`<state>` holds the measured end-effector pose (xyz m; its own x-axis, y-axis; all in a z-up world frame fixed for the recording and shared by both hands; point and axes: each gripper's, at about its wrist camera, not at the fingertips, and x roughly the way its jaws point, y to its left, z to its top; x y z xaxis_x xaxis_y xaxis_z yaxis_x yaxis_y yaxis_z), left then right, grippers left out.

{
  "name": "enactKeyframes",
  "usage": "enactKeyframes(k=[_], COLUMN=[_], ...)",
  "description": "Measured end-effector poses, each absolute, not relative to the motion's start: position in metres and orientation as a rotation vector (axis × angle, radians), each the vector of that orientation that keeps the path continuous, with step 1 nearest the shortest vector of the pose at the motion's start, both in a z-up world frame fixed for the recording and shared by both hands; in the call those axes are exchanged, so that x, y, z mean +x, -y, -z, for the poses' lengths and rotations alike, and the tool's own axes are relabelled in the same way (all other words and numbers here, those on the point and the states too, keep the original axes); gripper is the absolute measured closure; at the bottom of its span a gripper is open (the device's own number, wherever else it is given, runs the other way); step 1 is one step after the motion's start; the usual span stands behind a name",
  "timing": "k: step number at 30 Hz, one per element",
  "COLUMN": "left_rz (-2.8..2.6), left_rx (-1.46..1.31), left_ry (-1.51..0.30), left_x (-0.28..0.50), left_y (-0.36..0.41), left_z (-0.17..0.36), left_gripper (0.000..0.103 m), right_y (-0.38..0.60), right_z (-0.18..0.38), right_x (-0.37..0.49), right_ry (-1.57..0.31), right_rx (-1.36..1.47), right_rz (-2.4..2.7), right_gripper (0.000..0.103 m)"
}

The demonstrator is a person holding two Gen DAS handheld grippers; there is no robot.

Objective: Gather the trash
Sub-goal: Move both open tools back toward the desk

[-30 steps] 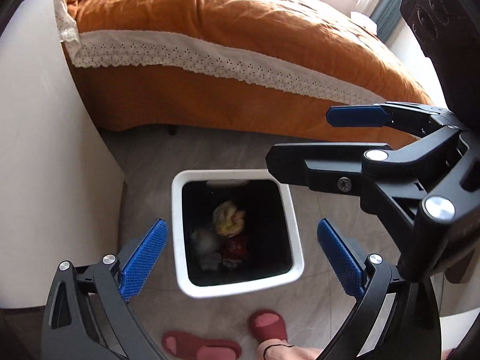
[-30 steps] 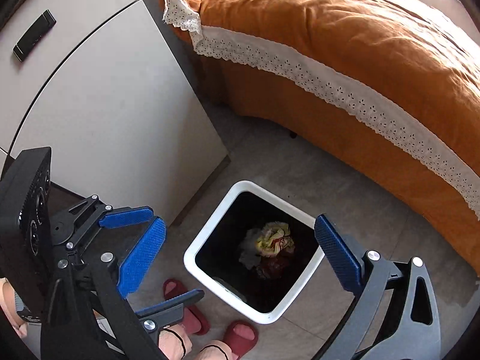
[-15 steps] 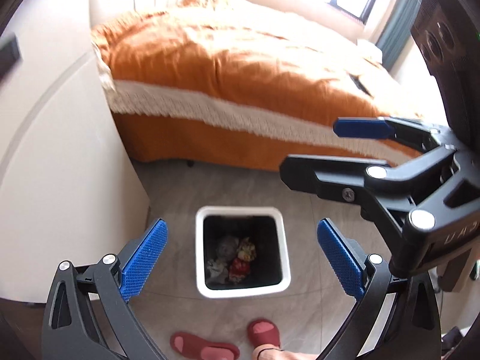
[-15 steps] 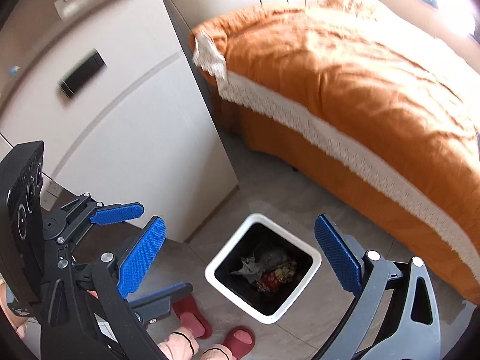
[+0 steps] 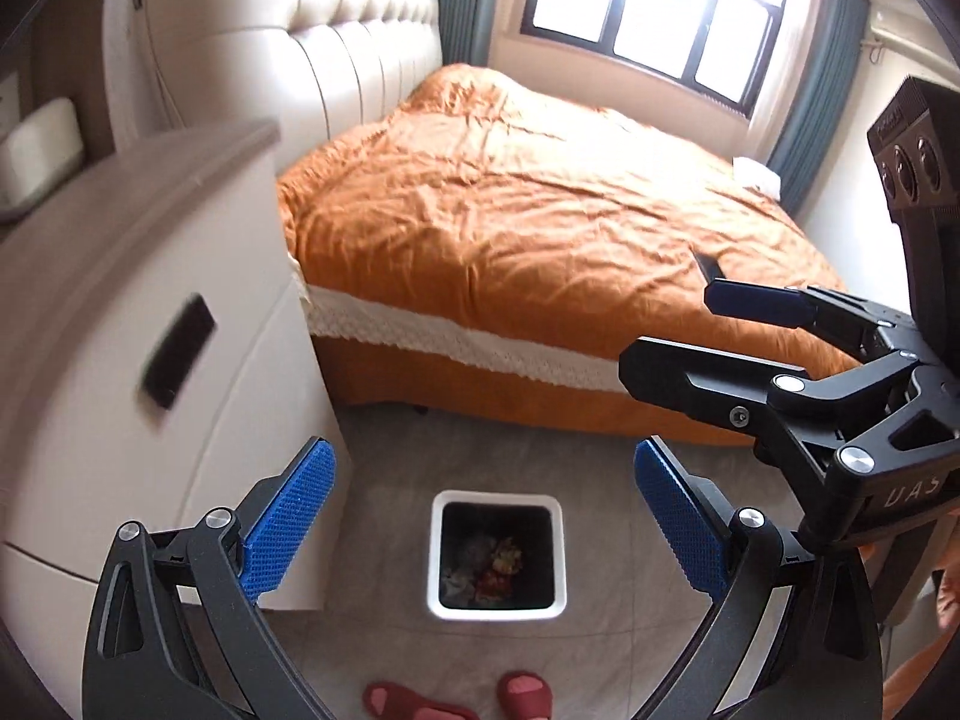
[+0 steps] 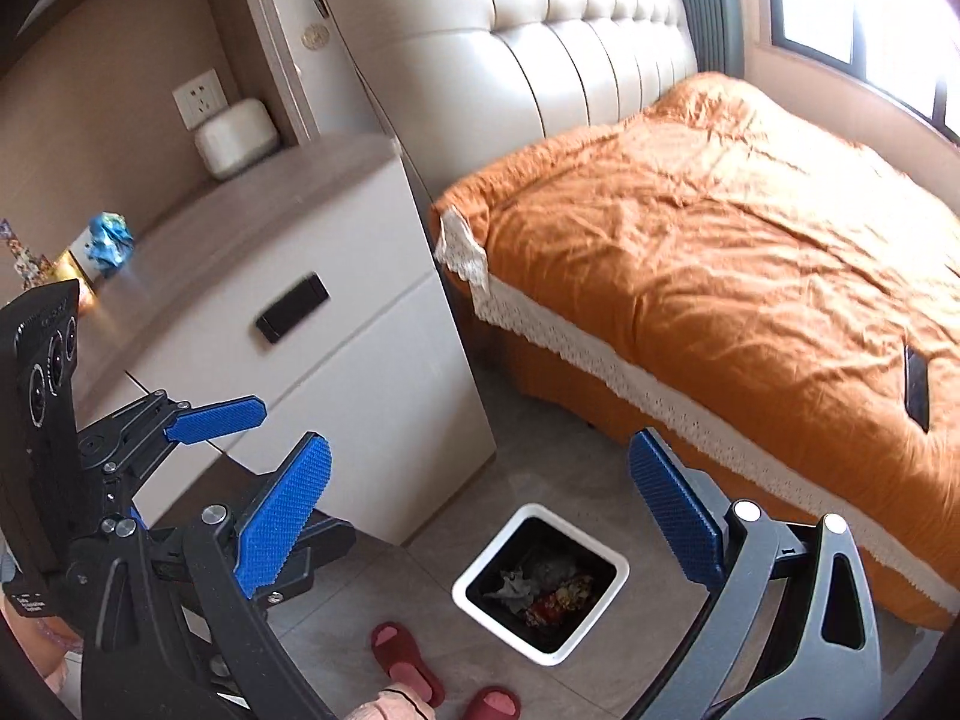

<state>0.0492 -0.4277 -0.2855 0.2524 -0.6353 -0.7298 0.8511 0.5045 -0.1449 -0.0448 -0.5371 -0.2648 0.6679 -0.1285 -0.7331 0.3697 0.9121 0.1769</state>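
While both jaws gape, one bin (image 5: 497, 552) holds trash (image 5: 489, 564).

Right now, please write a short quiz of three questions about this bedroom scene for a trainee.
1. True or false: the left gripper holds trash.
2. Where does the blue crumpled wrapper lie?
A) nightstand top
B) bed
C) floor
3. Fill in: the dark flat thing, perhaps a phone, lies on the orange ____.

Key
1. False; both it and the right gripper are open and hold nothing.
2. A
3. bedspread
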Motion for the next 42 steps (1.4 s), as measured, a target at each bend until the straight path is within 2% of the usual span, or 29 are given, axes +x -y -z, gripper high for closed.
enactKeyframes(k=[9,20,31,42], left_rz=[0.879,0.668,0.467,0.235], left_rx=[0.230,0.132,0.079,0.034], left_ry=[-0.716,-0.612,-0.537,-0.527], left_x=[0.054,0.074,0.120,0.167], left_y=[0.383,0.304,0.217,0.119], left_z=[0.198,0.135,0.108,0.111], left_gripper=[0.005,0.005,0.005,0.005], right_y=[0.516,0.465,0.383,0.294], right_z=[0.184,0.119,0.092,0.091], right_x=[-0.033,0.013,0.090,0.172], right_ry=[-0.657,-0.545,-0.507,-0.536], right_rx=[0.278,0.181,0.110,0.045], right_rz=[0.220,0.033,-0.169,-0.386], right_gripper=[0.004,0.004,0.004,0.004])
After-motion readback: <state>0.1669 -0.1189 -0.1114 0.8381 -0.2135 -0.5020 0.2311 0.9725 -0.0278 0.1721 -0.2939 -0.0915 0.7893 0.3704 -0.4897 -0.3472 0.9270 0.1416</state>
